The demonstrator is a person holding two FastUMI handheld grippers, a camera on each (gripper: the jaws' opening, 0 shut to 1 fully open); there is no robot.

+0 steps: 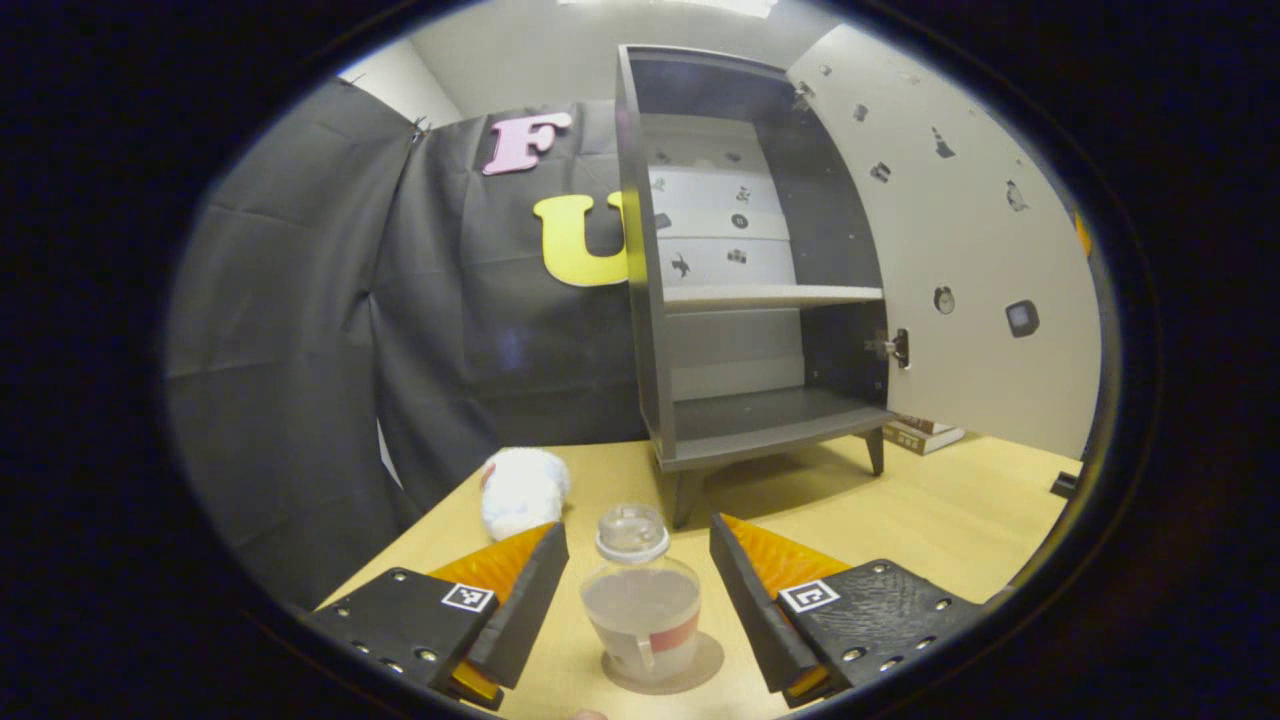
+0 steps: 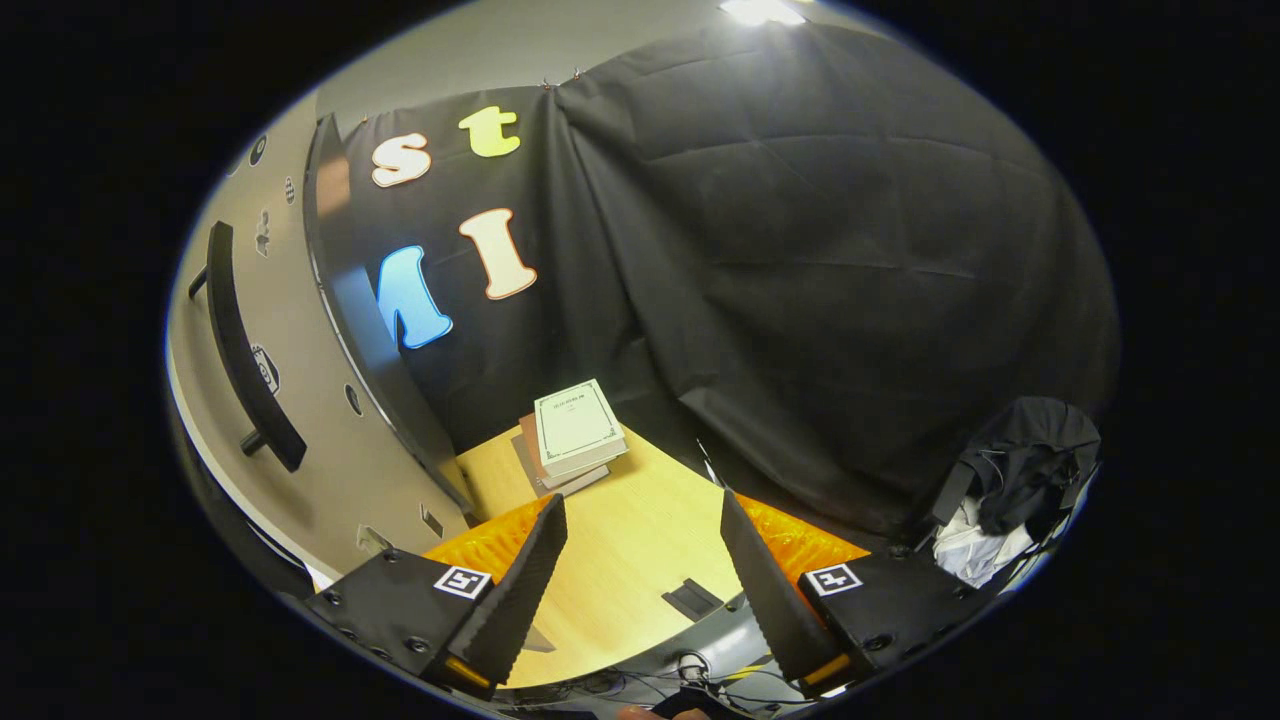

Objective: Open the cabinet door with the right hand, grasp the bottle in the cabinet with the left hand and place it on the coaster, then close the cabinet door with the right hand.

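In the left gripper view a small clear bottle [image 1: 640, 600] with a pale cap stands upright on a round brown coaster [image 1: 705, 670] on the wooden table. My left gripper [image 1: 640, 590] is open, one finger on each side of the bottle with a gap to the glass. Behind it the grey cabinet [image 1: 745, 430] stands with bare shelves and its white door [image 1: 960, 260] swung wide to the right. In the right gripper view my right gripper [image 2: 640, 570] is open and holds nothing, beside the door's outer face [image 2: 330, 440], whose dark bar handle [image 2: 245, 355] is up at the left.
A white plush toy [image 1: 520, 490] lies left of the cabinet's legs. A stack of books [image 2: 572, 432] sits on the table behind the door, also seen under the door's edge [image 1: 925, 435]. Dark cloth and white clutter [image 2: 1010, 500] lie at the right table edge.
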